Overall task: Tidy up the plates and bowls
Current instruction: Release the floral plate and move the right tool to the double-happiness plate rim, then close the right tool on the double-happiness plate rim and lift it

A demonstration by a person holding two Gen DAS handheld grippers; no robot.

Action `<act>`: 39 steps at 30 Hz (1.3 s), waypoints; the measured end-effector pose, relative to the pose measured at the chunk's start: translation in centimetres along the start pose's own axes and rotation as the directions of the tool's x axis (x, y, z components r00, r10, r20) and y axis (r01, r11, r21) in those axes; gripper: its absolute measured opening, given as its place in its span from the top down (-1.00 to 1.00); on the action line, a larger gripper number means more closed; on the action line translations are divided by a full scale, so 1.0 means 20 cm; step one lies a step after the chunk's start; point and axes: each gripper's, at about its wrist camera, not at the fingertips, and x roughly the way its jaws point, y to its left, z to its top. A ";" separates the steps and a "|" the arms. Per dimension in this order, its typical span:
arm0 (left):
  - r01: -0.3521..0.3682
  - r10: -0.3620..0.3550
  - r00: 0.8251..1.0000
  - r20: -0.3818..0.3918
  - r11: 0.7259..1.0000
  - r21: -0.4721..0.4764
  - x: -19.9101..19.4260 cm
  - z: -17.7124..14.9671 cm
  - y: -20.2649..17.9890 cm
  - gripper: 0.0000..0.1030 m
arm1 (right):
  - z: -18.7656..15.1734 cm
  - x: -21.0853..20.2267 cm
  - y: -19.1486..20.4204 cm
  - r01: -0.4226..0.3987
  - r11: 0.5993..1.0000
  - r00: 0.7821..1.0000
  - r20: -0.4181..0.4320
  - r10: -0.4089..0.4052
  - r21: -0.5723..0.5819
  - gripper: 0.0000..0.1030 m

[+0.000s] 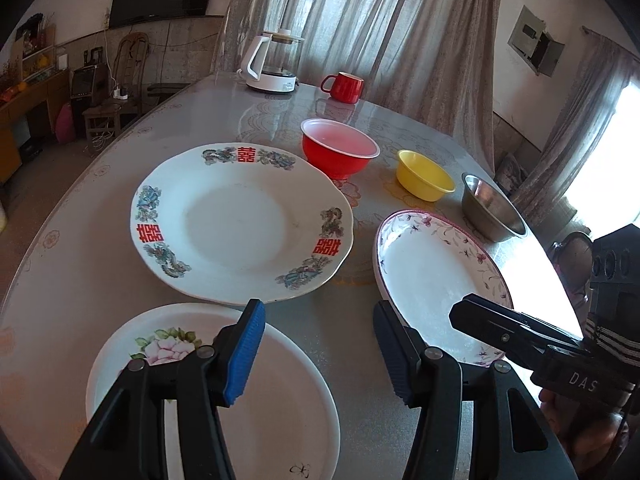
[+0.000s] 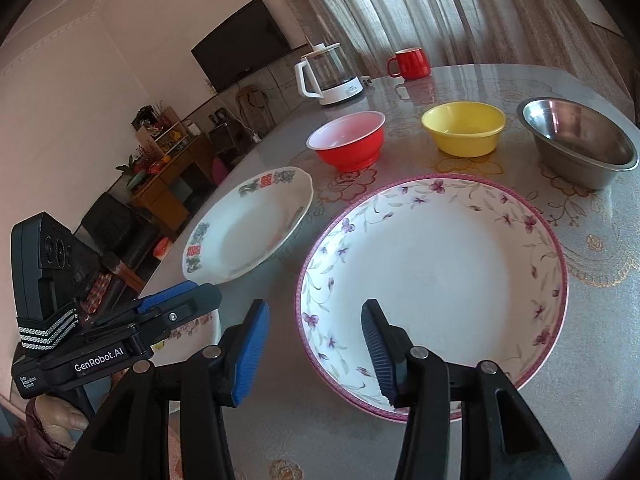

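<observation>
Both grippers are black plastic with silver rivets and ribbed blue pads on the fingers. The left gripper [image 2: 176, 304], at lower left, reads "GenRobot.AI"; the right gripper [image 1: 464, 312], at lower right, reads "DAS". Each carries a black-and-white striped band.

A home living room: wall television [image 2: 244, 42], curtains [image 1: 360, 12], dining table [image 1: 100, 208] with kettle [image 1: 272, 62].

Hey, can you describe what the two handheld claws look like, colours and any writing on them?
Both look alike: black angular frames with silver pivot pins, ending in two fingers faced with ribbed blue pads. The left claw carries white lettering, "GenRobot.AI" and small "Data Acquisition System" text, plus a black camera block bound with a black-and-white striped band. The right claw shows part of white lettering, "DAS", and the same striped band.
</observation>
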 end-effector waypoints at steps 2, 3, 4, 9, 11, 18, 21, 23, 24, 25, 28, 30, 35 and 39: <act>-0.008 0.008 1.000 0.000 1.000 -0.027 0.00 0.01 0.05 -0.11 | 0.02 0.04 0.02 -0.026 1.000 1.000 -0.010 0.026 0.001 0.06; -0.007 0.007 1.000 -0.004 0.999 -0.042 0.00 0.01 0.08 -0.11 | 0.03 0.06 0.03 -0.039 0.999 0.999 -0.015 0.039 0.002 0.06; -0.012 0.012 1.000 -0.006 0.998 -0.056 0.00 0.02 0.10 -0.11 | 0.04 0.08 0.04 -0.050 0.999 0.999 -0.022 0.050 0.001 0.06; -0.047 0.048 0.999 0.010 0.996 -0.076 -0.03 0.03 0.18 -0.11 | 0.07 0.17 0.10 -0.069 0.997 0.996 -0.053 0.067 -0.026 0.06; -0.065 0.066 0.998 0.018 0.994 -0.083 -0.04 0.03 0.22 -0.12 | 0.07 0.20 0.12 -0.076 0.997 0.995 -0.062 0.073 -0.034 0.06; -0.108 0.115 0.992 0.057 0.987 -0.119 -0.07 0.10 0.36 -0.11 | 0.11 0.27 0.16 -0.088 0.995 0.994 -0.067 0.085 -0.041 0.06; -0.124 0.134 0.988 0.075 0.984 -0.127 -0.09 0.14 0.44 -0.11 | 0.13 0.29 0.14 -0.084 0.996 0.995 -0.064 0.082 -0.031 0.06; -0.130 0.139 0.987 0.074 0.984 -0.122 -0.08 0.18 0.48 -0.11 | 0.14 0.32 0.15 -0.076 0.996 0.995 -0.071 0.073 -0.038 0.06; -0.131 0.140 0.987 0.077 0.984 -0.122 -0.08 0.19 0.50 -0.12 | 0.15 0.33 0.15 -0.073 0.996 0.995 -0.070 0.070 -0.041 0.06; -0.135 0.145 0.986 0.078 0.984 -0.120 -0.07 0.21 0.52 -0.17 | 0.17 0.34 0.15 -0.074 0.996 0.995 -0.065 0.071 -0.042 0.06; -0.138 0.146 0.988 0.056 0.983 -0.123 -0.02 0.24 0.58 -0.25 | 0.23 0.36 0.14 -0.068 0.997 0.997 -0.045 0.066 -0.037 0.06; -0.124 0.130 0.991 0.039 0.983 -0.138 0.01 0.25 0.62 -0.25 | 0.27 0.40 0.14 -0.058 0.998 0.997 -0.044 0.056 -0.035 0.06; -0.123 0.129 0.991 0.028 0.982 -0.145 0.07 0.30 0.67 -0.21 | 0.37 0.50 0.13 0.009 0.998 0.999 -0.047 -0.012 -0.062 0.06; -0.108 0.108 0.994 -0.008 0.980 -0.167 0.15 0.35 0.71 0.01 | 0.43 0.58 0.11 0.044 0.996 0.996 -0.072 -0.050 -0.072 0.06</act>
